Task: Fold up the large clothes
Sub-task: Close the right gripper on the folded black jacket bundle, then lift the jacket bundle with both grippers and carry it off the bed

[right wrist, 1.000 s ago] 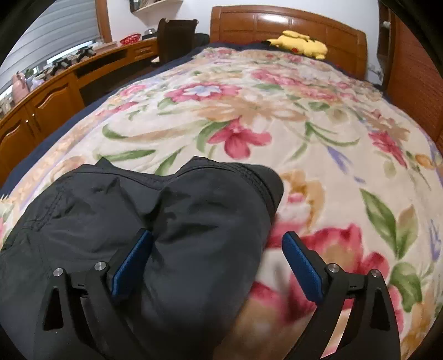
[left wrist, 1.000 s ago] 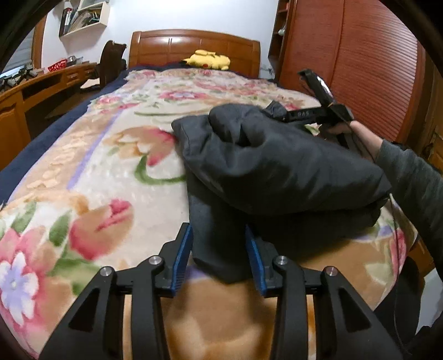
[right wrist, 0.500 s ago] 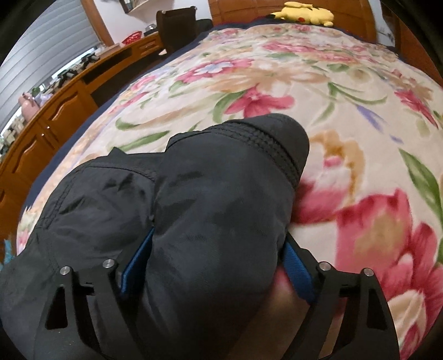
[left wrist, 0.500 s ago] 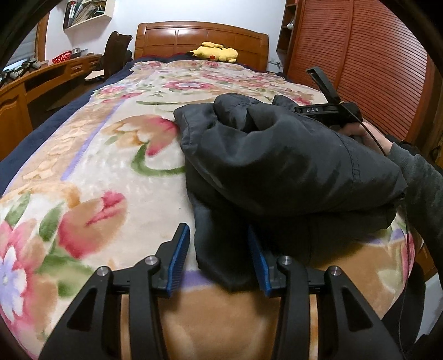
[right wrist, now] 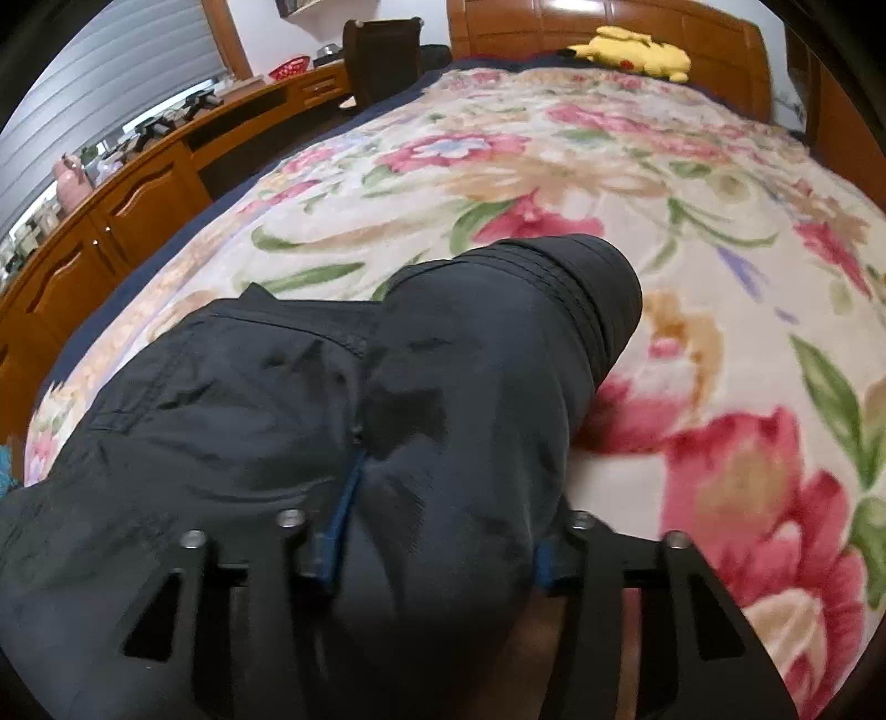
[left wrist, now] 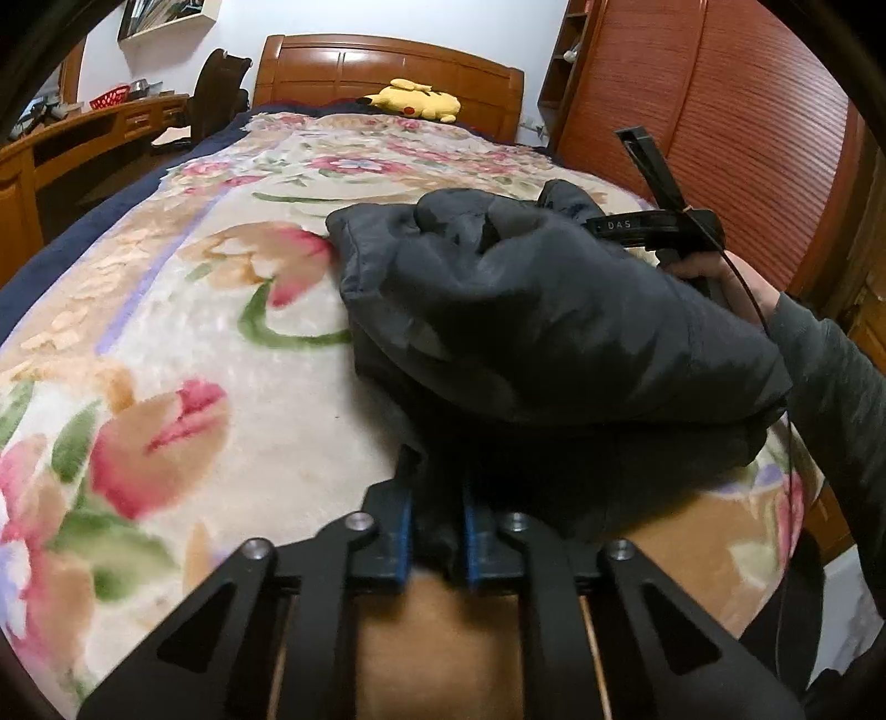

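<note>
Jacket (left wrist: 542,310): on my blanket (left wrist: 183,332), near end, right side.
Plush toy (left wrist: 412,99): far, by headboard (left wrist: 387,66).
Desk (right wrist: 138,188): left.

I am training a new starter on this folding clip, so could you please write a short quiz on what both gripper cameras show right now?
1. True or false: the left gripper is shut on the near edge of the dark jacket.
2. What does the right gripper hold? A) the yellow plush toy B) a thick fold of the jacket C) nothing
3. Fill in: the jacket lies on a ___ blanket.

Key: 1 true; 2 B; 3 floral.
</note>
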Demonstrator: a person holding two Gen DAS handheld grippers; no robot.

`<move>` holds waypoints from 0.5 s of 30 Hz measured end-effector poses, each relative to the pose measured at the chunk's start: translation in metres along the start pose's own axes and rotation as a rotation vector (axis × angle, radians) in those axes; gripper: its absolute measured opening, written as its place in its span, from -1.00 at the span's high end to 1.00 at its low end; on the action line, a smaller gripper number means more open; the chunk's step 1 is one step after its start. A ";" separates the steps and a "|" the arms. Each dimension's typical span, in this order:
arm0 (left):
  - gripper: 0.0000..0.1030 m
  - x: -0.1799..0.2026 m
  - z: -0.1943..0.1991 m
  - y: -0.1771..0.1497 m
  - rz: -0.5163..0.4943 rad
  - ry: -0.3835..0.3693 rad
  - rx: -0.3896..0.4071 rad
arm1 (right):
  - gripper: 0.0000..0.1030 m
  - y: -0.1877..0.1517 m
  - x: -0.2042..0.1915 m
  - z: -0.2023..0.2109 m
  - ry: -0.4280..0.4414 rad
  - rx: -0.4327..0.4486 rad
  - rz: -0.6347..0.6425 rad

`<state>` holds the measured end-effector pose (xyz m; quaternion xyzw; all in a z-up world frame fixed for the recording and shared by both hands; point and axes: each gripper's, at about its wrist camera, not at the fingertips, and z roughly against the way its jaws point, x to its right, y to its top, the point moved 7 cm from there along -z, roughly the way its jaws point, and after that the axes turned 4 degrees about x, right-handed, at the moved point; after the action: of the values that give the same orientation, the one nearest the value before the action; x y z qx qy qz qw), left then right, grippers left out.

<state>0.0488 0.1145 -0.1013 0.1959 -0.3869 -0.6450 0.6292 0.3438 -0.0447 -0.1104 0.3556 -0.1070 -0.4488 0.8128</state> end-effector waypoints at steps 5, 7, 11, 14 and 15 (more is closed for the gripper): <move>0.91 0.006 0.020 0.005 -0.050 0.046 0.075 | 0.47 0.011 -0.022 0.025 -0.079 0.069 0.078; 0.91 0.004 0.031 0.010 -0.056 0.060 0.109 | 0.52 0.016 -0.035 0.034 -0.097 0.098 0.099; 0.92 -0.012 0.046 0.017 -0.057 0.090 0.140 | 0.57 0.024 -0.057 0.049 -0.115 0.132 0.119; 0.92 -0.035 0.065 0.021 -0.049 0.112 0.182 | 0.59 0.030 -0.081 0.053 -0.108 0.153 0.150; 0.92 -0.050 0.073 0.021 -0.050 0.135 0.183 | 0.59 0.031 -0.088 0.052 -0.102 0.156 0.157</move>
<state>0.0153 0.1829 -0.0520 0.3052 -0.3961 -0.6079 0.6168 0.2878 0.0120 -0.0386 0.3847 -0.2103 -0.3916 0.8090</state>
